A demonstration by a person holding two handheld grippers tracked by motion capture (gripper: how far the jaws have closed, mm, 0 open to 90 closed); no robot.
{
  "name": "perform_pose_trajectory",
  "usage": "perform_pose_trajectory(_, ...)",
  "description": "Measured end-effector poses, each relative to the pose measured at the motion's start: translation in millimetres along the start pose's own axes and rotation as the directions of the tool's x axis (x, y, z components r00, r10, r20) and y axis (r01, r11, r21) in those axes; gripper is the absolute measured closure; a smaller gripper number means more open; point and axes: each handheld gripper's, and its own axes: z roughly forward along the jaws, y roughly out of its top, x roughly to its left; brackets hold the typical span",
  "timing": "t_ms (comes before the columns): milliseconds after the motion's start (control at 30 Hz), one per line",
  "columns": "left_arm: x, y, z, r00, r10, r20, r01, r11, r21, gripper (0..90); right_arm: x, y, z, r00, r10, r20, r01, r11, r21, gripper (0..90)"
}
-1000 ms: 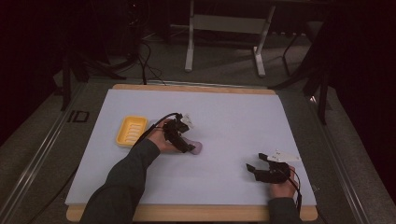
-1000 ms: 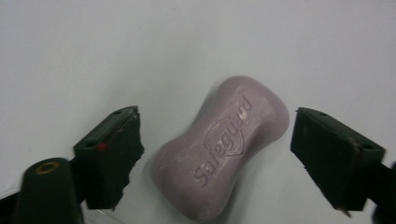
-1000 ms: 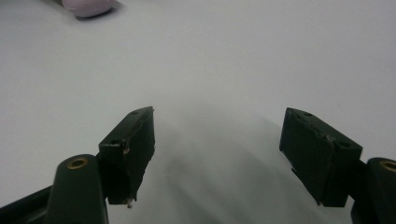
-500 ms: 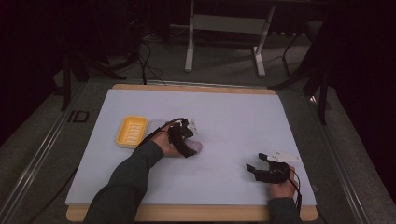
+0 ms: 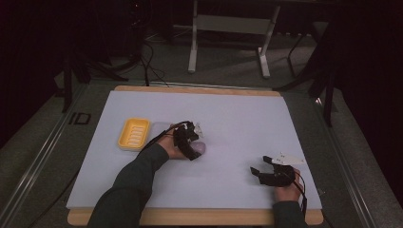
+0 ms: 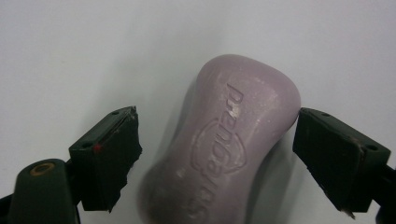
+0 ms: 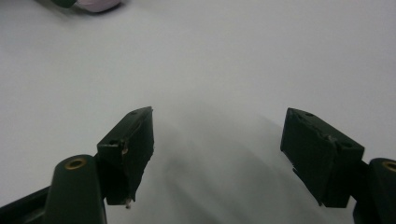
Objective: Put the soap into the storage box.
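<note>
Now the left gripper (image 6: 217, 154) straddles the lilac soap bar (image 6: 229, 149).
Jaws wide apart, gripping nothing; the soap lies on the white table (image 5: 237, 118) beside the yellow dish (image 5: 134, 133). It sits skewed, so closing may squirt it sideways.

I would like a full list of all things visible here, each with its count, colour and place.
bar of soap: one, pale purple, lying on the mat between the left gripper's open jaws
soap dish: one, yellow, on the mat's left part, apart from the soap
mat: one, white, covering the tabletop
table: one, wooden edge around the mat
metal stand: one, grey, on the floor beyond the table
left gripper: one, black, open around the soap
right gripper: one, black, open, at the mat's near right
</note>
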Motion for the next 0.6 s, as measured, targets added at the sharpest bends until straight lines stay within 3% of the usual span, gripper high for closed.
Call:
perform_pose_trajectory(167,3.9,0.0,1.6,0.9997,-0.021,0.008,0.021,0.9995,0.024,30.0,0.0,0.0,0.0,1.0,0.0,0.0,0.0,1.0,0.0,25.3)
perform_pose_trajectory(367,8.4,-1.0,3.7,0.9978,-0.054,0.038,0.052,0.9972,0.055,38.4,0.1,0.0,0.1,1.0,0.0,-0.001,0.0,1.0,0.002,25.3)
perform_pose_trajectory(500,10.2,0.0,3.2,0.9967,-0.062,0.053,0.058,0.9955,0.075,41.1,0.1,0.1,0.2,1.0,-0.002,-0.002,0.002,1.0,0.004,24.7)
perform_pose_trajectory(600,10.3,5.3,1.8,0.9973,-0.047,0.057,0.04,0.9925,0.116,43.6,0.0,0.1,0.3,1.0,-0.002,-0.002,0.002,1.0,0.005,24.7)
